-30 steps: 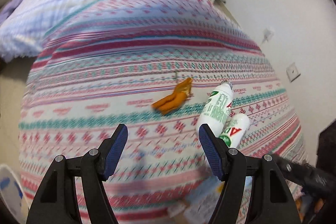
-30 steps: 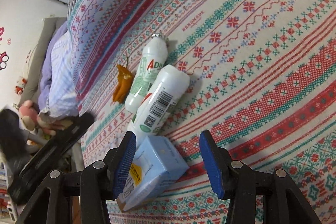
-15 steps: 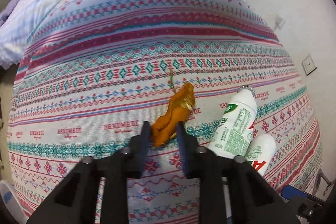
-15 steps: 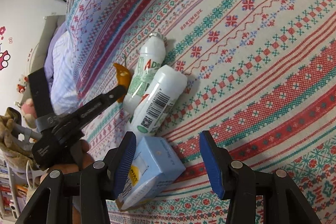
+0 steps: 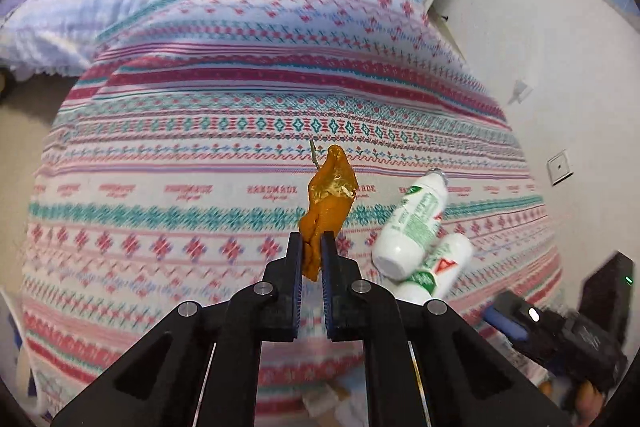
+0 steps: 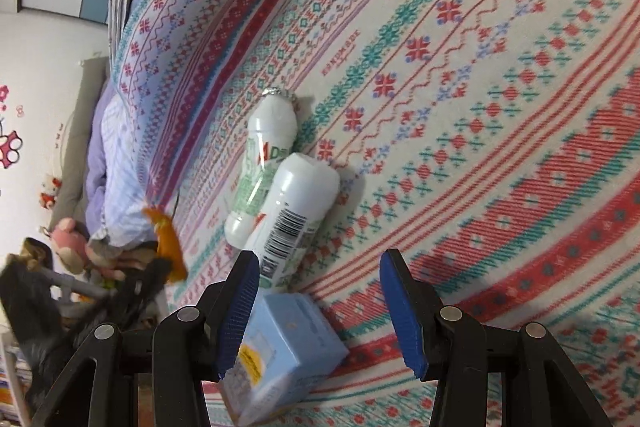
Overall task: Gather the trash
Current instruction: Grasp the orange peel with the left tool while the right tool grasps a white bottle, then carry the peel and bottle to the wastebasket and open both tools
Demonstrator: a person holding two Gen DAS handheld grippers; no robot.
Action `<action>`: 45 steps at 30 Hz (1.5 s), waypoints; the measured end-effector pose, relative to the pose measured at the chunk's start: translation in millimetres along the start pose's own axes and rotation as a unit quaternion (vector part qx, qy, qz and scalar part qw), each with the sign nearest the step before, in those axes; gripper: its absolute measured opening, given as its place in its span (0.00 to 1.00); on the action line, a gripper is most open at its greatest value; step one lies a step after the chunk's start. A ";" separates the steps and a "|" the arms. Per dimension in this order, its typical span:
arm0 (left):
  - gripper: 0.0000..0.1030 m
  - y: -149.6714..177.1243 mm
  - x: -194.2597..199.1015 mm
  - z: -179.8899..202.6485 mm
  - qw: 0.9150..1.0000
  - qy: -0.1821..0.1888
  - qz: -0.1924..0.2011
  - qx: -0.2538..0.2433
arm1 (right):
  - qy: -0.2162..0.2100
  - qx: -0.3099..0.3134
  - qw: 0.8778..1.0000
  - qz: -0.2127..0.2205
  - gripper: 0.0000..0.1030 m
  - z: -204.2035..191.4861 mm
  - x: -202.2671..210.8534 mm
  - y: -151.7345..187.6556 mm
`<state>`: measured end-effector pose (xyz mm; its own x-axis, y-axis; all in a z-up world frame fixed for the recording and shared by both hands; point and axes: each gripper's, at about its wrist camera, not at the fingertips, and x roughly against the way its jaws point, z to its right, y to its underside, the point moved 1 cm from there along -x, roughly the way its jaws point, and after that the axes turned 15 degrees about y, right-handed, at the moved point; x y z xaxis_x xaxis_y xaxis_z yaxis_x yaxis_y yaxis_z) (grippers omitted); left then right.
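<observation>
Left claw (image 5: 311, 251) clamped on orange peel (image 5: 329, 194), lifted above patterned bed cover (image 5: 168, 131); right claw (image 6: 318, 303) wide open, empty, near blue carton (image 6: 280, 355).

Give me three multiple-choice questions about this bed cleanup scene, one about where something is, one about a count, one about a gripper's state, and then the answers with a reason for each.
1. Where is the light blue carton?
A. on the patterned bedspread, nearest the right gripper
B. on the pillow
C. inside the left gripper

2. How many white bottles lie on the bedspread?
A. one
B. two
C. four

3. What is the state of the left gripper?
A. wide open over the bottles
B. shut on nothing
C. shut on the orange peel

Answers: 1 A, the carton lies on the bedspread just in front of the open right fingers. 2 B, one bottle lies alongside the other, touching. 3 C, both fingers press the lower end of the peel, which sticks out beyond them.
</observation>
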<state>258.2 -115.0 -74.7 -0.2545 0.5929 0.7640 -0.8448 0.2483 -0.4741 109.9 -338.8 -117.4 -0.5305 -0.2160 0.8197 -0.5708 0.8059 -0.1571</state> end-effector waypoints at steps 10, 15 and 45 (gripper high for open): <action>0.09 49.2 63.6 -11.0 0.999 -0.007 0.011 0.033 | -0.014 0.019 1.000 -0.010 0.54 -29.2 -27.1 -0.4; 0.09 69.7 82.4 -13.9 0.998 -0.009 0.025 0.054 | -0.007 0.025 1.000 -0.012 0.54 -39.4 -42.9 -0.9; 0.09 112.0 220.2 -168.0 0.977 -0.037 0.127 0.168 | -0.076 0.135 0.983 0.093 0.41 -105.2 5.4 61.2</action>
<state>186.7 172.1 -33.1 -0.4981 0.5427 0.6763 -0.8540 -0.1721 -0.4910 138.1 -232.7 -64.6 -0.7174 -0.1754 0.6742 -0.5901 0.6674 -0.4542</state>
